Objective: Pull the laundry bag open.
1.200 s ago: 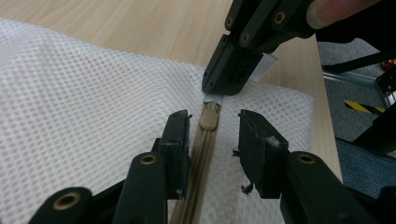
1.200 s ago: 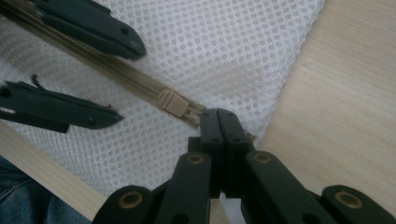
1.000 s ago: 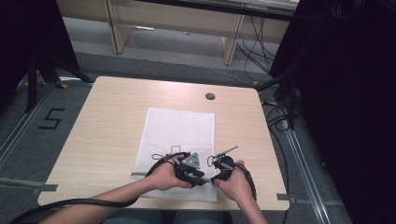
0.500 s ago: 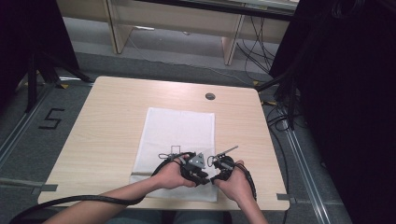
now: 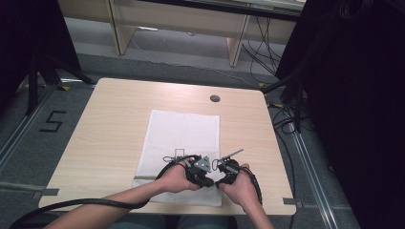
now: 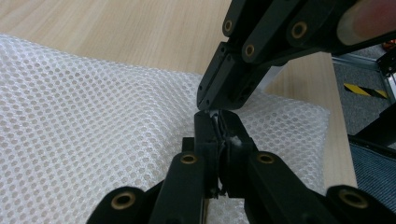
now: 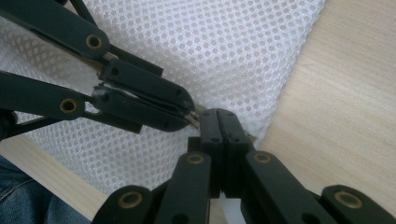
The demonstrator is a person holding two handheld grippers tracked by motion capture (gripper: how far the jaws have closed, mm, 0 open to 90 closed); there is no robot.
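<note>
My grippers have closed in on each other over the last second and now meet tip to tip at the mesh's [image 5: 184, 133] near edge. The left gripper [image 6: 218, 125] is clamped on something thin; what, I can't tell. The right gripper [image 7: 219, 122] is pressed closed. Looks like a handover.

Light wooden table [image 5: 114, 124] on grey floor [image 5: 33, 109], black curtains [image 5: 363, 95] alongside.
</note>
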